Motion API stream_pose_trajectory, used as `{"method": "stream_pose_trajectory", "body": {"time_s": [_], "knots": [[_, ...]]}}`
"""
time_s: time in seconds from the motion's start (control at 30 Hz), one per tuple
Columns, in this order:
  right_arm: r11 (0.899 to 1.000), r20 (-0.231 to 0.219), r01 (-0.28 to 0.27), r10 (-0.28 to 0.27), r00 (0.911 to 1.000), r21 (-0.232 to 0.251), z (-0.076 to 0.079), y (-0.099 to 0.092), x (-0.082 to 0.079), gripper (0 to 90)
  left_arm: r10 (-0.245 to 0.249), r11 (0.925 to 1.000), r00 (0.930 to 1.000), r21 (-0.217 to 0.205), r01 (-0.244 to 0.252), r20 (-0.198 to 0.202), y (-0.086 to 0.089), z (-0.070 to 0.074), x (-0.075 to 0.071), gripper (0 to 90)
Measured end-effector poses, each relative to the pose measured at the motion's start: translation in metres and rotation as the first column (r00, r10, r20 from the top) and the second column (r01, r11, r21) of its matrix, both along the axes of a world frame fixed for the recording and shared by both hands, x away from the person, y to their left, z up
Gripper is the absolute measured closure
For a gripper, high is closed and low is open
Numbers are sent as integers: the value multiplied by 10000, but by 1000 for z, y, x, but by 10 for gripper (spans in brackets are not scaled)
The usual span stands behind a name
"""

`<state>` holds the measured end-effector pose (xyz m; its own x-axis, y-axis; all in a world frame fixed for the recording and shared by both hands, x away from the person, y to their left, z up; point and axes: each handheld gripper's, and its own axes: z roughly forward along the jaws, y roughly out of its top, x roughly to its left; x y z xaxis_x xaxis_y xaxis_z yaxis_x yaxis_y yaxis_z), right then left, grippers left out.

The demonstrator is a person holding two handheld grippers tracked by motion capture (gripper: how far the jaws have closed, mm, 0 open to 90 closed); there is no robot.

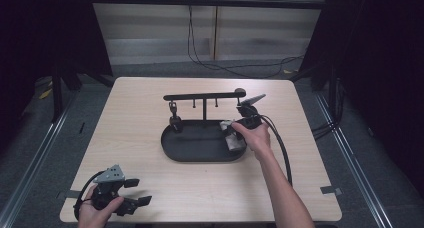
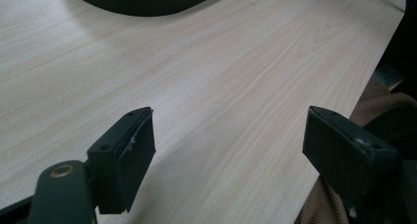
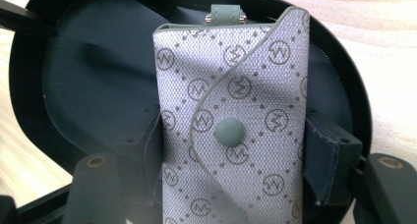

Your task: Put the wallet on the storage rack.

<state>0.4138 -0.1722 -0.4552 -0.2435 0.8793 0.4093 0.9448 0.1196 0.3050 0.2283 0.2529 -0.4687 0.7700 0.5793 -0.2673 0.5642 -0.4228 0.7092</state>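
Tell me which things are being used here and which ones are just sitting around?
Being used:
right tool, clamped on the grey patterned pouch
black tray under the pouch

Just sitting around:
left tool, open over the bare table
hook rack
small dark thing on one hook

The high view is dim, its left and right sides falling into near black, while the table (image 1: 150, 118) catches soft light from above. In the left gripper view the jaws are blurred and cast faint shadows on the wood. In the right gripper view the pouch (image 3: 231, 116) is sharp, with pale glare at the table's top right corner.
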Motion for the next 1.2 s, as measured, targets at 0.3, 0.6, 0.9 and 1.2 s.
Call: {"method": "stream_pose_trajectory", "body": {"time_s": [0.3,0.6,0.9,1.2], "knots": [[10000,15,5,-5,10000,-6,-9,2,-2,316,-6,10000,10000,17,6,8,0,0,0,200],[10000,-178,-64,65,9998,36,-15,4,-3,274,-34,10000,10000,29,34,-24,0,0,0,199],[10000,447,65,-68,9990,63,-1,-10,-9,244,21,10000,10000,-9,-22,-35,0,0,0,199],[9998,1610,-190,169,9868,115,19,-21,-25,258,266,9994,9996,-224,-267,-53,2,0,1,197]]}}
